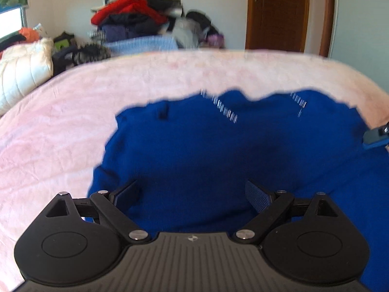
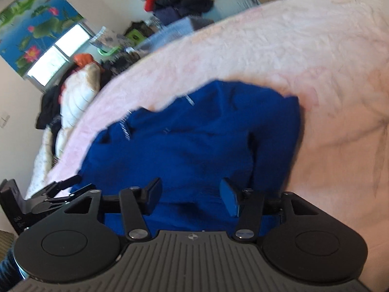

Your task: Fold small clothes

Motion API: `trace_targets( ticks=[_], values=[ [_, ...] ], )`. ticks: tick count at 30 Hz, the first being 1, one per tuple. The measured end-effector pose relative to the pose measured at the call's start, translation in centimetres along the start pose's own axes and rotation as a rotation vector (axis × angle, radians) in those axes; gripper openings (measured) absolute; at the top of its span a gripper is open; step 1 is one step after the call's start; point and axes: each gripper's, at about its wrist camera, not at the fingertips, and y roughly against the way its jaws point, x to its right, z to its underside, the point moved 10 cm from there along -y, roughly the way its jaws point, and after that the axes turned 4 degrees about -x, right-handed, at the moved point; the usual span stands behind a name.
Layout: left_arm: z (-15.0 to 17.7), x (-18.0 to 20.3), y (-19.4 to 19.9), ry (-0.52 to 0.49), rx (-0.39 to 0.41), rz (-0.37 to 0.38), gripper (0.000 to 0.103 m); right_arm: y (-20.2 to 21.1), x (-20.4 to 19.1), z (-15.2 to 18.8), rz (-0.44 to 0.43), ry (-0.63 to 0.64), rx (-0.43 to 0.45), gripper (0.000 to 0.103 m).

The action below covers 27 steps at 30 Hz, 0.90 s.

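A small blue garment (image 1: 231,146) with silver zipper teeth lies crumpled on a pink bed cover (image 1: 73,121). My left gripper (image 1: 192,194) is open just above its near edge, with nothing between the fingers. In the right wrist view the same blue garment (image 2: 194,141) lies in a heap on the pink cover (image 2: 316,73). My right gripper (image 2: 190,194) is open over the garment's near edge and holds nothing. The left gripper's body (image 2: 41,199) shows at the left edge of that view. A fingertip of the right gripper (image 1: 375,136) shows at the right edge of the left wrist view.
A pile of red and dark clothes (image 1: 136,17) is stacked beyond the bed's far edge. A white quilted duvet (image 1: 22,73) lies at the left. A wooden door (image 1: 279,12) stands at the back right. A window (image 2: 56,56) with a lotus picture above it is on the left wall.
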Motion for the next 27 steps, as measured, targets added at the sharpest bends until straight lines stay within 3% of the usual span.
trace_targets(
  ticks=[3,5,8,11,17,22,27],
  values=[
    [0.1,-0.2,0.0,0.034,0.022,-0.01,0.096,0.5,0.3,-0.2,-0.024,-0.083,0.004,0.057],
    [0.0,-0.5,1.2,0.068,0.04,-0.01,0.096,1.6,-0.5,0.1,-0.025,-0.065,0.013,0.059],
    [0.1,-1.2,4.6,0.104,0.098,-0.002,0.096,4.6,-2.4,1.5,-0.073,-0.021,0.042,0.058],
    [1.7,-2.5,9.1,0.183,0.159,0.024,0.096,8.1,-3.8,4.3,-0.156,-0.029,0.05,0.065],
    [9.5,-7.1,18.1,0.404,0.213,0.003,0.096,13.3,-3.0,14.2,-0.168,-0.069,-0.041,0.069],
    [16.6,-11.1,24.0,0.637,0.183,0.014,0.096,16.3,-1.6,21.3,-0.161,-0.153,-0.124,0.068],
    [22.2,-10.0,25.2,0.792,0.076,0.159,0.096,17.0,-1.8,26.3,-0.213,-0.243,-0.187,0.067]
  ],
)
